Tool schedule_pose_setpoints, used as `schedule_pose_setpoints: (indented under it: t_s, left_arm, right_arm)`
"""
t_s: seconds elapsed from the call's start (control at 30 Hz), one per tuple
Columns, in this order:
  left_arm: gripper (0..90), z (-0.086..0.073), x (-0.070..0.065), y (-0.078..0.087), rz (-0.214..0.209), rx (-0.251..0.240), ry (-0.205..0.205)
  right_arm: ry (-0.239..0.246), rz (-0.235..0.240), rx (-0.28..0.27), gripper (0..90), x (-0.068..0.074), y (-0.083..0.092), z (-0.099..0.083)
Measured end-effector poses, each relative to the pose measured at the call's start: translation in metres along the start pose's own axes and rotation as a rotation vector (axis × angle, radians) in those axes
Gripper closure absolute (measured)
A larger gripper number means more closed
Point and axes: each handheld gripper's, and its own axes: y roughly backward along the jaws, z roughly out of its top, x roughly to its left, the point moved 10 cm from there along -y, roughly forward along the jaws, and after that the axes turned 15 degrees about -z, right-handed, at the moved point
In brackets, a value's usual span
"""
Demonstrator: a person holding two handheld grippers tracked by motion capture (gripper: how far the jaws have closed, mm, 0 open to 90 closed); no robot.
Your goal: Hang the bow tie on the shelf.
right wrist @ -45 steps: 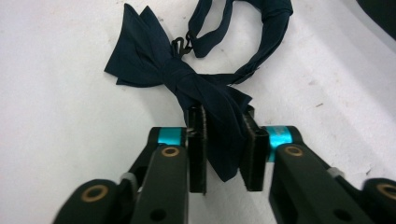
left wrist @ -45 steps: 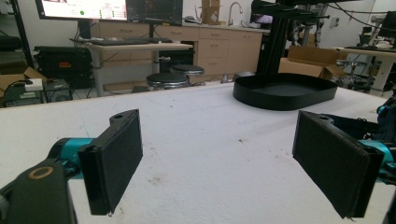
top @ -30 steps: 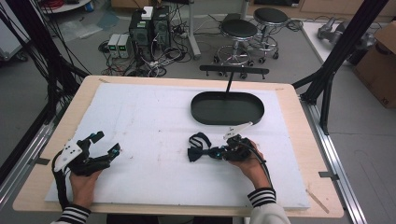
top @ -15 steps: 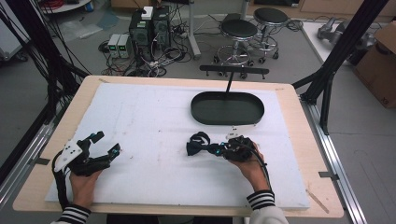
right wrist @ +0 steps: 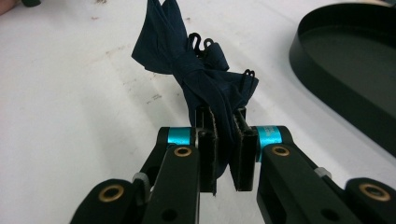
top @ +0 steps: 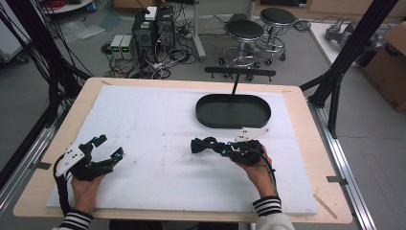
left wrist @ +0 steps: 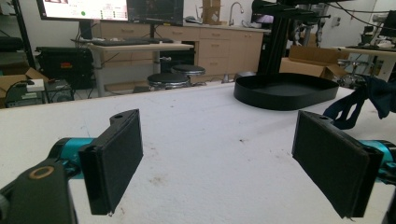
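Pinching navy cloth (right wrist: 205, 81), right gripper (right wrist: 223, 140), folds bunched

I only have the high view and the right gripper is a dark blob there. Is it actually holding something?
Observer: Yes. The right gripper is shut on a dark blue cloth, pinched between its jaws.
Operator: Anything on that cloth?
Observer: Small black hooks show at its folds.
Operator: And the left gripper?
Observer: The left gripper is open, with bare white table between its jaws.
Operator: Can it see the tray?
Observer: Yes, the black tray lies ahead to its right.
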Motion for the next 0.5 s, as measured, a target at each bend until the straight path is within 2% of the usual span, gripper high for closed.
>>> schedule_pose_setpoints:
  t_s: [0.1,0.17,0.5]
  left_arm:
    - [16.6,0.0,0.0,0.0,0.001,0.0,0.0]
    - [16.6,0.0,0.0,0.0,0.0,0.0,0.001]
    - [16.8,0.0,0.0,0.0,0.001,0.0,0.0]
  right_arm:
    - [-0.006,-0.01,-0.03,83.4,-0.001,0.003,0.005]
    - [-0.015,-0.023,-0.069,83.4,-0.004,0.006,0.011]
    - [-0.012,-0.054,-0.132,83.2,-0.013,0.015,0.036]
